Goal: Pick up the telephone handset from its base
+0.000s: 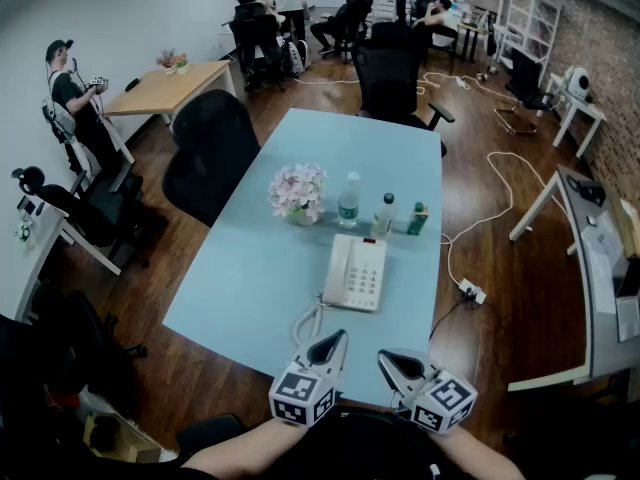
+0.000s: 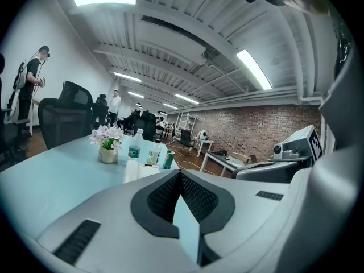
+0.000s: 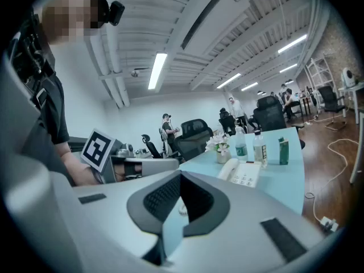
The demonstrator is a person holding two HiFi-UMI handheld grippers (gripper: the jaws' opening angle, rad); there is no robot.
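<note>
in the head view the telephone base (image 1: 362, 274) sits on the light blue worktop (image 1: 250, 268) toward its near edge, somewhat to the right of the middle. the handset (image 1: 336, 272) lies in its cradle along the base's left side, running from near to far. a coiled cord (image 1: 305, 320) loops from it toward the near edge. the left hand-held gripper (image 1: 340, 339) and the right hand-held gripper (image 1: 386, 357) hover over that near edge, short of the phone and touching nothing. a flower pot (image 1: 298, 196), two bottles (image 1: 348, 200) and a green carton (image 1: 418, 218) stand in a row behind the phone, clear of the reach. in the left gripper view the jaws are pressed together at the tips with nothing between them, and the handset (image 2: 131, 170) shows ahead as a pale bar, slightly left of the line of the jaws. in the right gripper view the jaws likewise meet at the tips and are empty, with the handset (image 3: 229, 169) off to the right beside the keypad. the step in hand looks like the approach. to do it well, whichever hand-held gripper takes the handset should spread its jaws before it arrives. it should line them across the narrow middle span and not over the bulkier ends, close firmly, and lift straight up. that way the cord uncoils without dragging the base toward the edge.
</note>
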